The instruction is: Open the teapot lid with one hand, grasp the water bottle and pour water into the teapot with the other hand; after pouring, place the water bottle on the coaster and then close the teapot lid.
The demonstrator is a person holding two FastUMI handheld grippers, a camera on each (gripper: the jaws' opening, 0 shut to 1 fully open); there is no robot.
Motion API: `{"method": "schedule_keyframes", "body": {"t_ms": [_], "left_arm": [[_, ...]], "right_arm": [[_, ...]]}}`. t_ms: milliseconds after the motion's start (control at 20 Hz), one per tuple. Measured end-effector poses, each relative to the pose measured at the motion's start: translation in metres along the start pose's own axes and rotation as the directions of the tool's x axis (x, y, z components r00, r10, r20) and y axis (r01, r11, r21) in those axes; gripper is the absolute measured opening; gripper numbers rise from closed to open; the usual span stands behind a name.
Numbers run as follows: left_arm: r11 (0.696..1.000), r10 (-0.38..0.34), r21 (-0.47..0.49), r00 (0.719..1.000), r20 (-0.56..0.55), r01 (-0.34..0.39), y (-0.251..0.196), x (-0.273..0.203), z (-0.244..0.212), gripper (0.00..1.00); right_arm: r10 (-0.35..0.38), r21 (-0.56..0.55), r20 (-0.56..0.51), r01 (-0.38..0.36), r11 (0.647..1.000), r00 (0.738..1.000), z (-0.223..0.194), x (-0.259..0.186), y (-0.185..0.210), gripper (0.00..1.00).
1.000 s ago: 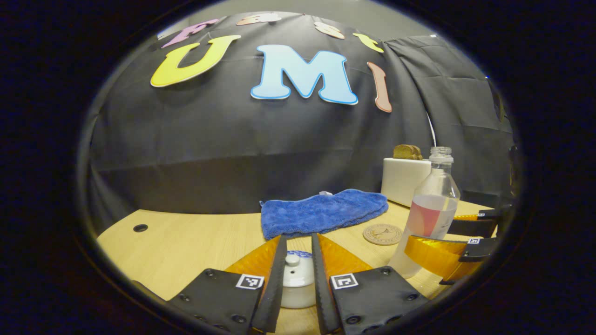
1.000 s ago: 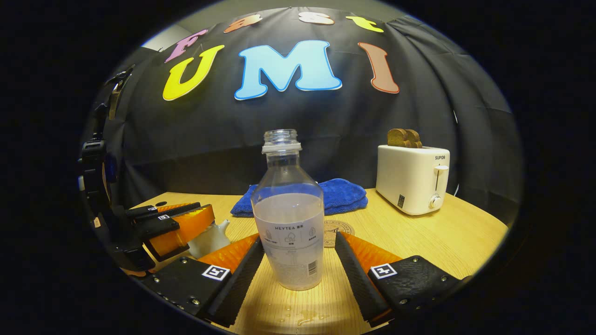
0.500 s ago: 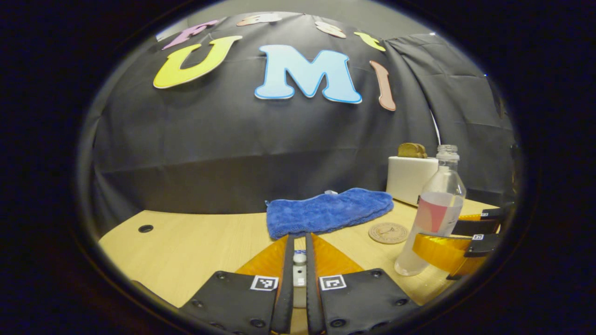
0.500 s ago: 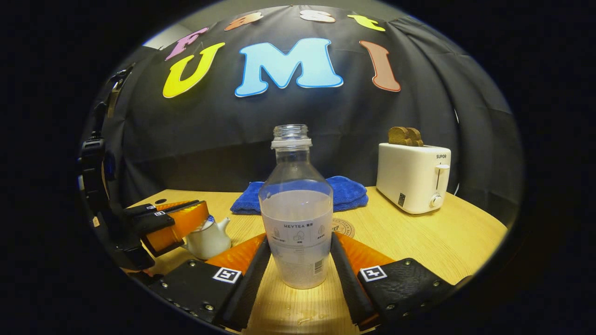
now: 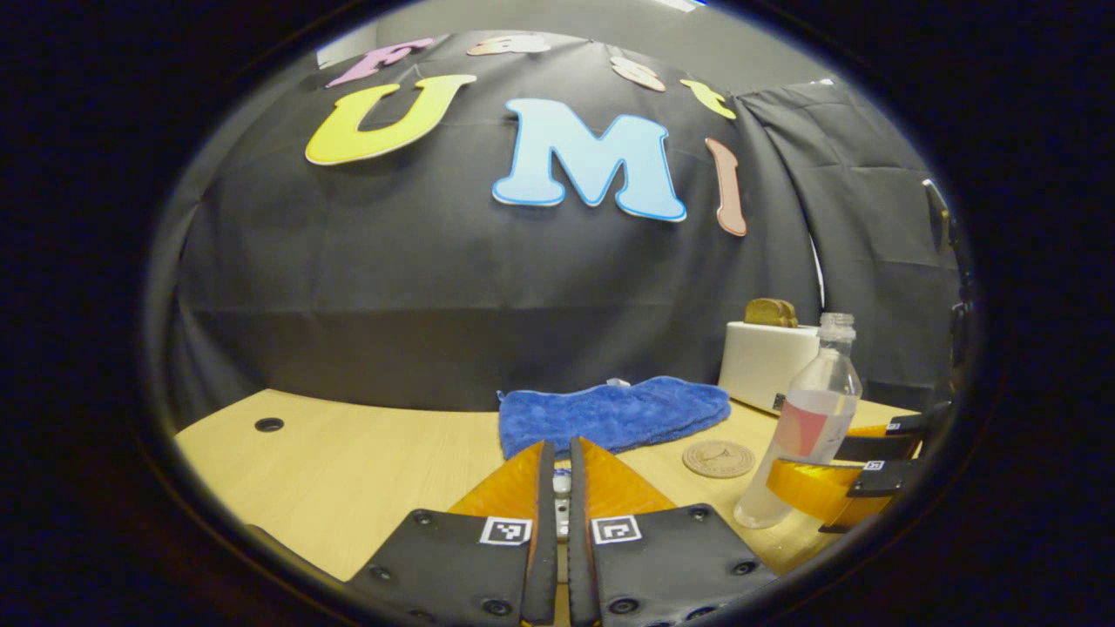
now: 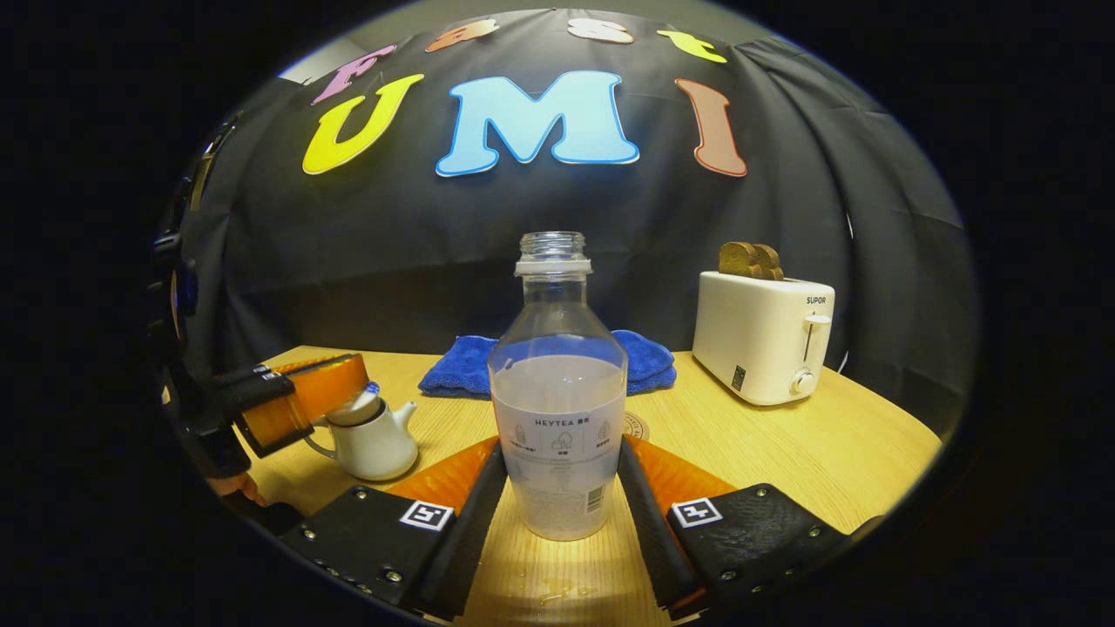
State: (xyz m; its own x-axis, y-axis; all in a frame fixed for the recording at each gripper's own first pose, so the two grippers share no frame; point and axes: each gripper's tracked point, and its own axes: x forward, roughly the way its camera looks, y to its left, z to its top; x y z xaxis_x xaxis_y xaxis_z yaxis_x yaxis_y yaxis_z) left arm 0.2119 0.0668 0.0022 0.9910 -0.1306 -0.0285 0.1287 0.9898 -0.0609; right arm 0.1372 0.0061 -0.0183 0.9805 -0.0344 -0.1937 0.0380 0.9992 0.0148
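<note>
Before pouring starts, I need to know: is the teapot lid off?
Lifted: the lid sits tilted above the teapot, in the left tongs.

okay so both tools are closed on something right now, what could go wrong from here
1. The left tool pinches only the small knob of the teapot lid, which already sits tilted on the teapot; it could slip.
2. The water bottle in the right tool has no cap and stands on a wet table; tipping early would spill.

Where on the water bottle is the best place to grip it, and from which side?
Grip the water bottle on its straight labelled lower body, from the near side, level with the table. It stands upright, and the right gripper already brackets that wide part.
</note>
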Motion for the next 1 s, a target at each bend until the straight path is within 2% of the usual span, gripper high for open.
{"method": "schedule_keyframes", "body": {"t_ms": [150, 200, 300, 500, 600, 800, 850, 950, 1000], "left_arm": [[1.000, 0.000, 0.002, 1.000, 0.026, 0.000, 0.002, -0.005, 0.015, 0.11], [1.000, 0.000, 0.002, 1.000, 0.030, 0.000, 0.002, -0.007, 0.018, 0.14], [1.000, -0.007, -0.001, 1.000, 0.031, 0.007, 0.000, -0.009, 0.020, 0.08], [1.000, -0.002, -0.004, 1.000, 0.005, 0.002, 0.006, -0.021, 0.020, 0.14], [1.000, 0.028, -0.012, 1.000, -0.002, -0.028, 0.027, -0.034, 0.018, 0.14], [0.992, 0.125, -0.015, 0.992, -0.019, -0.125, 0.083, -0.065, 0.005, 0.14], [0.990, 0.140, -0.019, 0.990, -0.020, -0.140, 0.092, -0.072, 0.000, 0.11], [0.987, 0.156, -0.043, 0.988, -0.012, -0.157, 0.106, -0.084, 0.001, 0.14], [0.985, 0.158, -0.063, 0.987, 0.005, -0.158, 0.110, -0.087, 0.004, 0.11]], "right_arm": [[-0.015, -0.054, 0.014, 0.015, 0.998, 1.000, 0.003, -0.002, 0.000, 0.76], [-0.020, -0.081, 0.017, 0.021, 0.996, 1.000, 0.002, -0.002, 0.001, 0.76], [-0.029, -0.139, 0.020, 0.032, 0.990, 0.999, 0.003, -0.001, 0.003, 0.76], [-0.059, -0.302, 0.035, 0.067, 0.951, 0.998, 0.005, -0.003, 0.006, 0.76], [-0.060, -0.380, 0.027, 0.065, 0.923, 0.998, 0.004, -0.002, 0.012, 0.76], [-0.059, -0.547, 0.016, 0.058, 0.835, 0.998, 0.005, 0.007, 0.023, 0.76], [-0.058, -0.578, 0.015, 0.056, 0.814, 0.998, 0.004, 0.010, 0.026, 0.76], [-0.062, -0.629, 0.015, 0.057, 0.775, 0.998, 0.005, 0.016, 0.030, 0.76], [-0.065, -0.646, 0.013, 0.058, 0.761, 0.998, 0.005, 0.019, 0.031, 0.76]]}}
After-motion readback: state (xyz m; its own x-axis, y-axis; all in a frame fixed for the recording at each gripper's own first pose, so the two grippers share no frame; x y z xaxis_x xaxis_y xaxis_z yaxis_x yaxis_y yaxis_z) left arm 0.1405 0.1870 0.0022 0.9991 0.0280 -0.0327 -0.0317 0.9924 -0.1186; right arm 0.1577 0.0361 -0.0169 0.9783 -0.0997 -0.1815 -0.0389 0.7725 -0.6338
